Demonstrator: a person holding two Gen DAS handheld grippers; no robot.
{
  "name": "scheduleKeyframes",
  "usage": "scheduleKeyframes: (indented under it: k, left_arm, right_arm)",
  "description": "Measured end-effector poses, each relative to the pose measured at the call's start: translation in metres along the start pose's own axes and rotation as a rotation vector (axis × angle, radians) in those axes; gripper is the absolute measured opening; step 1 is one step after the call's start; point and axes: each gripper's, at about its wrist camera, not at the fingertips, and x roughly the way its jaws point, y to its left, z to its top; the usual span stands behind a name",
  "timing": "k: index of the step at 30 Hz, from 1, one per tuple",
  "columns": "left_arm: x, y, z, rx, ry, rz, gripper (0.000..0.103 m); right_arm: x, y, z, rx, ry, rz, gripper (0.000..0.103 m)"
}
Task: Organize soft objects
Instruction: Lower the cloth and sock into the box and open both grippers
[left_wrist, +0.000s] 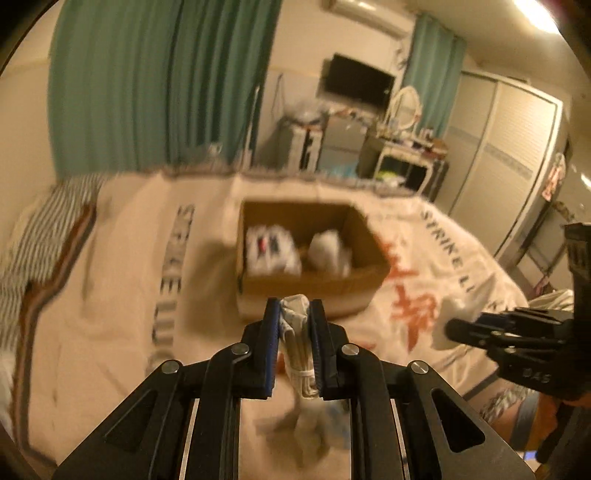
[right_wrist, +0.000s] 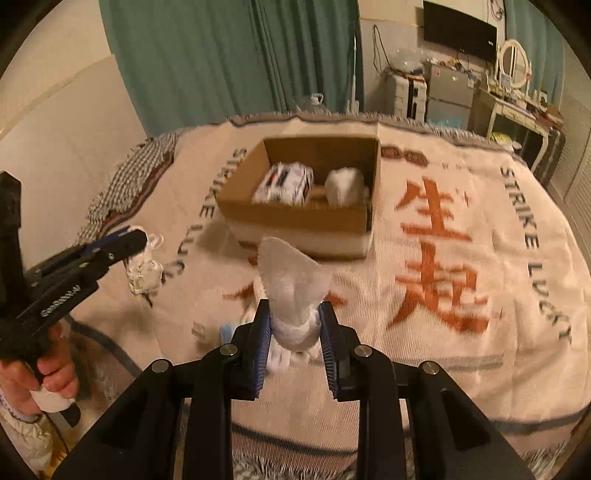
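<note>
A brown cardboard box (left_wrist: 369, 229) (right_wrist: 243, 177) stands on the bed blanket and holds a patterned white bundle (left_wrist: 271, 249) (right_wrist: 286, 182) and a plain white bundle (left_wrist: 328, 251) (right_wrist: 345, 186). My left gripper (left_wrist: 294, 310) is shut on a rolled, patterned white sock bundle (left_wrist: 297, 347), held above the blanket just short of the box; it also shows in the right wrist view (right_wrist: 144, 266). My right gripper (right_wrist: 295, 317) is shut on a plain white sock (right_wrist: 290, 280), whose end sticks up toward the box; in the left wrist view it shows at the right (left_wrist: 456, 314).
The cream blanket (right_wrist: 480, 206) with orange characters and "STRIKE LUCKY" lettering covers the bed. Small white and blue soft items (right_wrist: 229, 328) lie on it below my grippers. Green curtains (right_wrist: 229, 55), a dresser with mirror (right_wrist: 513, 66) and a wardrobe (left_wrist: 498, 147) stand beyond the bed.
</note>
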Motion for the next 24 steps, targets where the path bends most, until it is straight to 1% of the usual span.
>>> scheduleKeyframes:
  k: [2,4,6,7,9,13,16,18,20,21,23,24]
  left_arm:
    - [0.007,-0.003,0.021,0.025,-0.028,-0.004,0.015]
    - [0.022,-0.004,0.042,0.045,-0.043,-0.012,0.015]
    - [0.044,-0.004,0.058,0.058,-0.043,-0.011,0.015]
    - [0.06,-0.004,0.065,0.064,-0.038,-0.01,0.015]
    - [0.086,-0.003,0.074,0.071,-0.02,-0.007,0.015]
    - [0.15,0.005,0.084,0.072,0.039,0.009,0.015]
    - [0.187,0.016,0.086,0.057,0.081,0.018,0.015]
    - [0.205,0.021,0.084,0.046,0.096,0.021,0.016]
    - [0.218,0.027,0.085,0.04,0.109,0.03,0.018]
    - [0.222,0.028,0.085,0.046,0.114,0.041,0.019]
    - [0.226,0.026,0.088,0.068,0.121,0.084,0.02]
    - [0.227,0.025,0.089,0.076,0.125,0.104,0.028]
  right_arm:
    - [0.001,-0.003,0.025,-0.009,-0.028,0.0,0.025]
    - [0.007,-0.008,0.054,-0.013,-0.058,-0.001,0.025]
    - [0.017,-0.012,0.079,-0.014,-0.077,0.002,0.025]
    - [0.029,-0.016,0.095,-0.014,-0.08,0.009,0.025]
    - [0.051,-0.022,0.115,-0.013,-0.074,0.023,0.025]
    - [0.101,-0.038,0.143,0.013,-0.044,0.044,0.025]
    - [0.14,-0.05,0.154,0.012,-0.007,0.043,0.026]
    - [0.165,-0.058,0.16,0.023,0.019,0.057,0.026]
    - [0.18,-0.064,0.164,0.035,0.028,0.061,0.026]
    - [0.183,-0.067,0.164,0.042,0.029,0.058,0.03]
    - [0.187,-0.073,0.167,0.057,0.023,0.04,0.046]
    - [0.186,-0.074,0.168,0.059,0.02,0.027,0.06]
